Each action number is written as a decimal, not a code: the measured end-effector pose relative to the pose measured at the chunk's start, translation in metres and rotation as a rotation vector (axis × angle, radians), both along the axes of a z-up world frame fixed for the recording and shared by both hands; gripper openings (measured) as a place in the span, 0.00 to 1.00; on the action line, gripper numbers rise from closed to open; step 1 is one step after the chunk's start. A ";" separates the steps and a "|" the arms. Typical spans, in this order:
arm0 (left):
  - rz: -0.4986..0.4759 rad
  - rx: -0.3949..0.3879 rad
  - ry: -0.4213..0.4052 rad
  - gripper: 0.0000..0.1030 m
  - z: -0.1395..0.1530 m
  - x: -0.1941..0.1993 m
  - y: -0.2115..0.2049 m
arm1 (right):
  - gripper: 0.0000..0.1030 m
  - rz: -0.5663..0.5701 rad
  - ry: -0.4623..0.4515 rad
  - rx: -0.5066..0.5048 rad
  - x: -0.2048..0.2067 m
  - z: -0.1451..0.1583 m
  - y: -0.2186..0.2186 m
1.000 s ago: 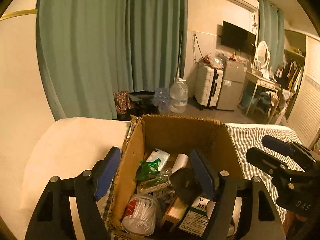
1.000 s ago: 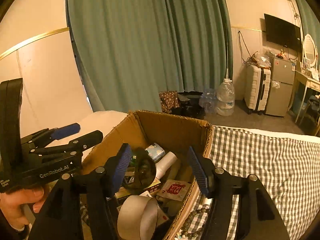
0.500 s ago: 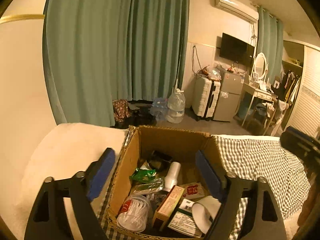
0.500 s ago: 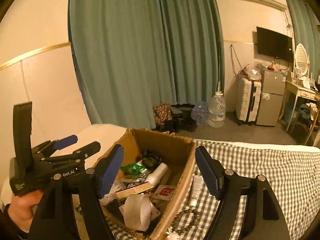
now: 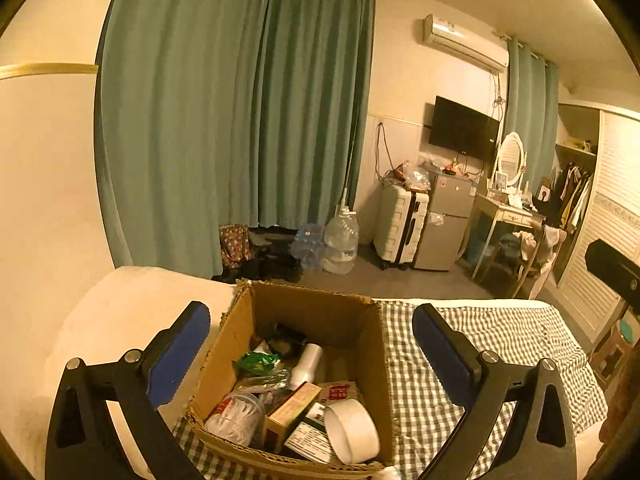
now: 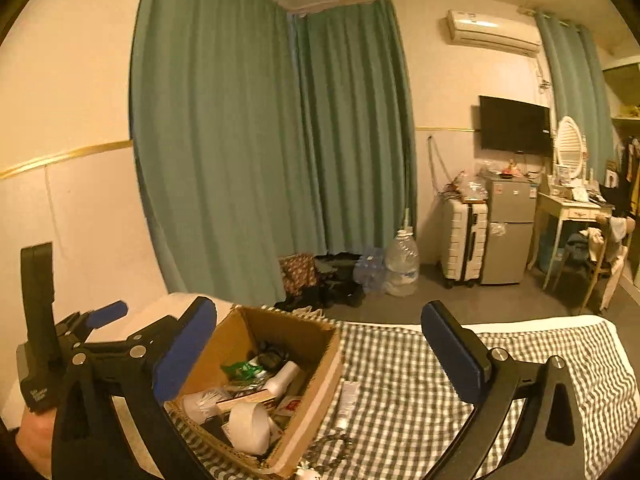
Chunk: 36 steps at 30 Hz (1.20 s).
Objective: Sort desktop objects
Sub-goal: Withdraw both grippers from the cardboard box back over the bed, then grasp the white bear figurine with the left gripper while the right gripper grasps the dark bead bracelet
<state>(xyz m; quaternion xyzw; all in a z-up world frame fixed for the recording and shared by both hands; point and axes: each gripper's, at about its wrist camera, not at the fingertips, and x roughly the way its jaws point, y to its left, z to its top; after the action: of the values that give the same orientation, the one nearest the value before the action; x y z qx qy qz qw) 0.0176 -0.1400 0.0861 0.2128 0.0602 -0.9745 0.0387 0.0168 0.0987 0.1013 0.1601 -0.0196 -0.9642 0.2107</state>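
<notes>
The left tool (image 5: 311,354) hangs above an open cardboard box (image 5: 362,354), its two blue-padded fingers (image 5: 178,354) spread wide and holding nothing. The right tool (image 6: 318,354) is likewise released and empty, set a little to the box's right, over the checked bedspread (image 6: 420,384).

The box stands on the bed, partly on the checked bedspread and close beside a white pillow (image 5: 120,312). Inside it lie a roll of white tape (image 5: 352,430) at the near right corner, a clear tub of cotton swabs (image 5: 236,418) at the near left, a narrow carton (image 5: 292,406) between them, a white bottle (image 5: 306,364) lying on its side toward the middle, and a green packet (image 5: 256,360) to its left. Something dark sits at the far end, possibly a pair of glasses; the view is too dim to be sure.

On the bedspread just right of the box lies a small white tube (image 6: 347,398), and near the box's front corner a beaded bracelet (image 6: 330,446)
</notes>
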 end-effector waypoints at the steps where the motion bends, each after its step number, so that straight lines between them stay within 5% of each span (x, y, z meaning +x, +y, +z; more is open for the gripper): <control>1: 0.002 -0.002 -0.003 1.00 0.001 0.002 0.002 | 1.00 0.003 0.000 -0.005 0.001 0.002 0.005; 6: -0.002 -0.025 -0.016 1.00 0.008 0.008 0.018 | 1.00 -0.003 0.023 -0.005 0.010 0.011 0.026; 18: -0.208 -0.042 -0.074 1.00 -0.002 0.001 0.100 | 1.00 -0.090 -0.008 0.025 -0.002 0.003 0.095; 21: -0.260 -0.064 -0.120 1.00 -0.019 -0.004 0.125 | 1.00 -0.092 -0.034 0.057 -0.011 -0.012 0.110; 26: -0.363 -0.178 -0.248 0.84 -0.070 -0.015 0.169 | 1.00 -0.102 -0.078 0.106 -0.026 -0.038 0.125; 36: -0.372 -0.189 -0.541 0.72 -0.176 -0.037 0.196 | 1.00 -0.044 -0.115 0.077 -0.045 -0.077 0.132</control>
<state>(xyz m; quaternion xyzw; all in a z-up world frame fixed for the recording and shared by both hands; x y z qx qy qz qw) -0.0194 0.0565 -0.0900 0.4663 -0.0826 -0.8744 -0.1054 -0.0283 0.2310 0.0241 0.2229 0.0019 -0.9577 0.1818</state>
